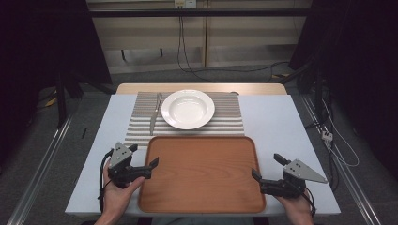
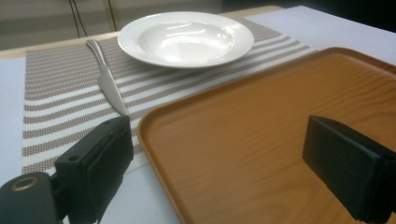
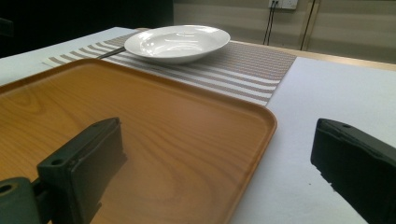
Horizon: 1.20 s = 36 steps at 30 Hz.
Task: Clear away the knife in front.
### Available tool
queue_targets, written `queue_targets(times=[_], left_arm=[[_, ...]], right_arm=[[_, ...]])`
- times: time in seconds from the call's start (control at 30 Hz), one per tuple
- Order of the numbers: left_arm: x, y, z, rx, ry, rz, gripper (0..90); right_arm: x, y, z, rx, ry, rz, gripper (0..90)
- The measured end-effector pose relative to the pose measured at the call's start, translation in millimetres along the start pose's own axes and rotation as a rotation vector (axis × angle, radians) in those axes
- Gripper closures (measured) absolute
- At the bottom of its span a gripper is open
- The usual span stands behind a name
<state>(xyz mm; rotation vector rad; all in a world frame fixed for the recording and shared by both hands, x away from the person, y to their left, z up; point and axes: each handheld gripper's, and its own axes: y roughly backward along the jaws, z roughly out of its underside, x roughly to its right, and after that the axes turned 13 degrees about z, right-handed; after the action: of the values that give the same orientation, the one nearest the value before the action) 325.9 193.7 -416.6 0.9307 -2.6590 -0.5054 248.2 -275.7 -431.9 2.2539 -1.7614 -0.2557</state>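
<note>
A brown wooden tray lies in the lower centre of the high view on a pale surface; nothing rests on it. Directly above it in the frame a striped placemat carries a white deep plate at its middle and a knife just left of the plate, lying lengthwise up the frame; the mat's near edge meets the tray's far rim.

The left tongs, held in a hand at the lower left, are spread wide open and straddle the tray's left rim, one jaw over the wood, the other outside it; in the left gripper view the tray's corner sits between the two black jaws, with the knife and plate in the upper half.

The right tongs at the lower right are likewise open, straddling the tray's right rim; in the right gripper view the left jaw hangs over the tray and the right jaw over the bare surface; whether any jaw touches the tray I cannot tell.
</note>
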Motion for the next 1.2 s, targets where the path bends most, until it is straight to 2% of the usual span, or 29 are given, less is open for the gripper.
queue_targets(times=[0.07, 0.23, 0.27, 0.37, 0.47, 0.6, 0.77, 0.83, 1.0, 1.2], left_arm=[[-0.1, -0.1, -0.2, -0.003, 0.0, -0.009, 9.0], [0.5, -0.2, -0.4, -0.007, 0.005, 0.003, 9.7], [0.5, -0.2, -0.8, -0.027, 0.004, 0.003, 9.8], [1.4, -4.2, -2.2, -0.06, 0.025, 0.035, 10.6], [3.3, -7.5, -4.8, -0.062, 0.014, 0.064, 9.6], [4.7, -9.6, -12.0, -0.064, -0.044, 0.046, 8.6], [0.2, -14.5, -20.6, -0.099, -0.063, 0.065, 8.0], [0.8, -16.2, -27.3, -0.111, -0.086, 0.049, 8.6], [-1.8, -19.0, -46.1, -0.096, -0.09, 0.032, 9.5], [-15.0, -23.7, -59.7, -0.065, -0.059, 0.011, 9.6]], right_arm=[[-0.1, -0.3, -0.1, -0.005, 0.003, -0.001, 2.3], [0.4, -2.3, 0.1, -0.015, 0.0, 0.001, 2.2], [0.6, -2.6, 0.3, -0.02, 0.0, 0.001, 2.2], [0.6, -3.1, 0.6, -0.028, -0.006, -0.001, 2.2], [1.0, -3.5, 1.1, -0.04, -0.007, 0.004, 1.5], [1.2, -4.2, 0.9, -0.045, -0.008, 0.009, 1.3], [1.0, -7.0, 1.0, -0.062, -0.014, 0.021, 1.3], [1.4, -7.0, 0.7, -0.061, -0.016, 0.026, 1.3], [1.9, -8.2, 0.3, -0.061, -0.013, 0.03, 1.4], [2.1, -8.2, 0.2, -0.064, -0.021, 0.036, 1.3]])
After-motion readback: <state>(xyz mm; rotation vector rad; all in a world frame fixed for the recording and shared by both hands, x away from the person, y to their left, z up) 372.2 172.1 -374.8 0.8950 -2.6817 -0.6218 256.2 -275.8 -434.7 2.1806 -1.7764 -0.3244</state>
